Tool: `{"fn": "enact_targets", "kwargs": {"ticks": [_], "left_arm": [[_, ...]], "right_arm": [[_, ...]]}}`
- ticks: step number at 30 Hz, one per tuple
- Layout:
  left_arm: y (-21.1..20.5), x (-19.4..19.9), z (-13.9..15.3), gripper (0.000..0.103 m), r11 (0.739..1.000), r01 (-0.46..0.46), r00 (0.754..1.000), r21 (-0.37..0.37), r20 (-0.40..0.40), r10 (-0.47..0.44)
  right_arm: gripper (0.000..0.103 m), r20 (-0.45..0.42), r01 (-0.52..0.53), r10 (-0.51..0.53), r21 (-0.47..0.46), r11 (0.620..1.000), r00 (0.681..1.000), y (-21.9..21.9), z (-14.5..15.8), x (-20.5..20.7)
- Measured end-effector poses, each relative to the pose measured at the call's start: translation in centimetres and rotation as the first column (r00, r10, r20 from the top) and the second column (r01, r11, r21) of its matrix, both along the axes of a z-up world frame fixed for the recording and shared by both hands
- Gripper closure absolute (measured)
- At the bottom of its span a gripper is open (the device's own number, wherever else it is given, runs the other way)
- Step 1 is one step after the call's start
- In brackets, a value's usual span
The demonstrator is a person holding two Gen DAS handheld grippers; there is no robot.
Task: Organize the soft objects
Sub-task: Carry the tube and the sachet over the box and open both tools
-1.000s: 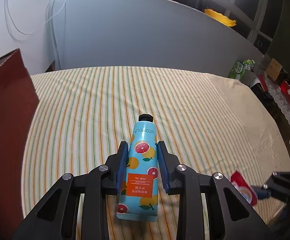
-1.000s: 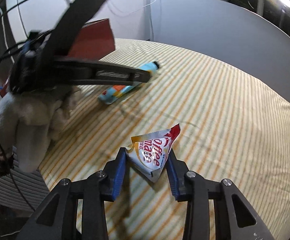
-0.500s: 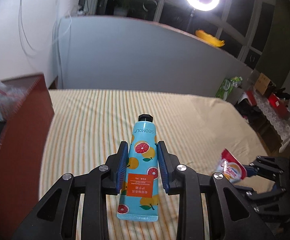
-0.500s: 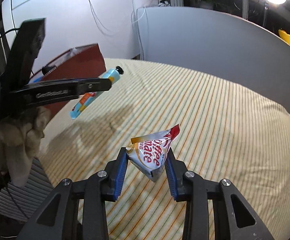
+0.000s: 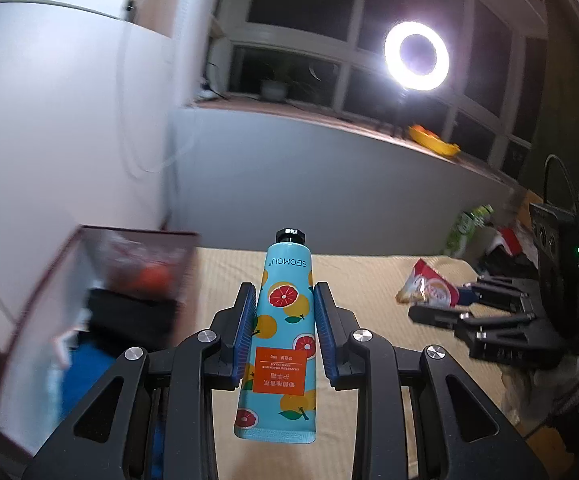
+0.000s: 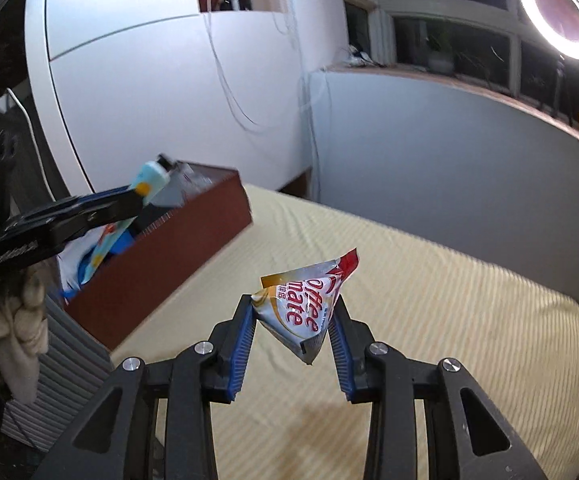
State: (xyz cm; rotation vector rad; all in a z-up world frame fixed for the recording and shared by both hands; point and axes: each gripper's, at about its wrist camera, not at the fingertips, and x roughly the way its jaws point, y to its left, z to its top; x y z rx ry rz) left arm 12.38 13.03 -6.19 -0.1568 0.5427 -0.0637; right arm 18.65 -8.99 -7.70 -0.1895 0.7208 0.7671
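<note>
My left gripper point(image 5: 284, 300) is shut on a light blue hand cream tube point(image 5: 283, 340) printed with grapefruit slices, black cap pointing away. The tube hangs in the air beside a dark red box point(image 5: 41, 308) at the left. In the right wrist view that same tube point(image 6: 145, 188) hovers over the open red box point(image 6: 161, 264). My right gripper point(image 6: 292, 312) is shut on a white and red creamer packet point(image 6: 305, 312), lifted above the striped bed point(image 6: 429, 320). The left wrist view shows the packet point(image 5: 427, 290) and right gripper point(image 5: 465, 296) at the right.
The red box holds blue and dark soft items and something orange, all blurred. A grey headboard panel point(image 5: 329, 184) runs behind the bed, with a lit ring lamp point(image 5: 416, 56) above it. Clutter point(image 5: 485, 232) lies beyond the bed's far right corner. A gloved hand point(image 6: 13, 320) holds the left gripper.
Both grippers have risen off the bed with their objects. The left one has carried the tube leftward, up to the red box. The packet is now well above the sheet.
</note>
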Motion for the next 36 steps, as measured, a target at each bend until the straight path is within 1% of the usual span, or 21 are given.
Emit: {"fn": "enact_targets", "kwargs": {"ticks": [3, 9, 14, 21, 27, 32, 35, 36], "left_arm": [[2.3, -1.1, 0.3, 0.075, 0.998, -0.058, 0.998, 0.010, 0.007, 0.058], [6.9, -3.5, 0.0, 0.075, 0.986, -0.165, 0.986, 0.018, -0.006, 0.165], [8.9, -4.7, -0.7, 0.075, 0.973, -0.226, 0.974, 0.050, -0.018, 0.227], [9.9, -5.6, -1.3, 0.075, 0.958, -0.275, 0.961, 0.086, -0.019, 0.277], [10.7, -5.7, -2.3, 0.075, 0.945, -0.309, 0.949, 0.107, -0.029, 0.314], [11.0, -5.4, -2.6, 0.075, 0.941, -0.318, 0.946, 0.116, -0.033, 0.323], [11.1, -5.2, -2.7, 0.074, 0.940, -0.320, 0.945, 0.116, -0.035, 0.326], [11.0, -5.1, -2.6, 0.074, 0.940, -0.320, 0.945, 0.117, -0.031, 0.325]], "right_arm": [[0.070, 0.011, -0.039, 0.039, 0.012, 0.999, 0.999, 2.5, 1.1, 0.4], [0.070, 0.003, -0.115, 0.115, 0.037, 0.993, 0.993, 7.7, 2.1, 1.4], [0.070, -0.022, -0.162, 0.163, 0.049, 0.986, 0.986, 11.7, 2.6, 2.0], [0.070, -0.041, -0.219, 0.219, 0.019, 0.976, 0.975, 17.1, 2.1, 2.5], [0.070, -0.070, -0.249, 0.248, -0.010, 0.968, 0.966, 20.7, 1.3, 3.3], [0.070, -0.075, -0.255, 0.253, -0.021, 0.967, 0.965, 22.5, 0.9, 3.8], [0.068, -0.072, -0.243, 0.241, -0.023, 0.970, 0.968, 23.0, 0.8, 4.3], [0.066, -0.081, -0.246, 0.244, -0.017, 0.969, 0.966, 23.1, 0.8, 4.5]]}}
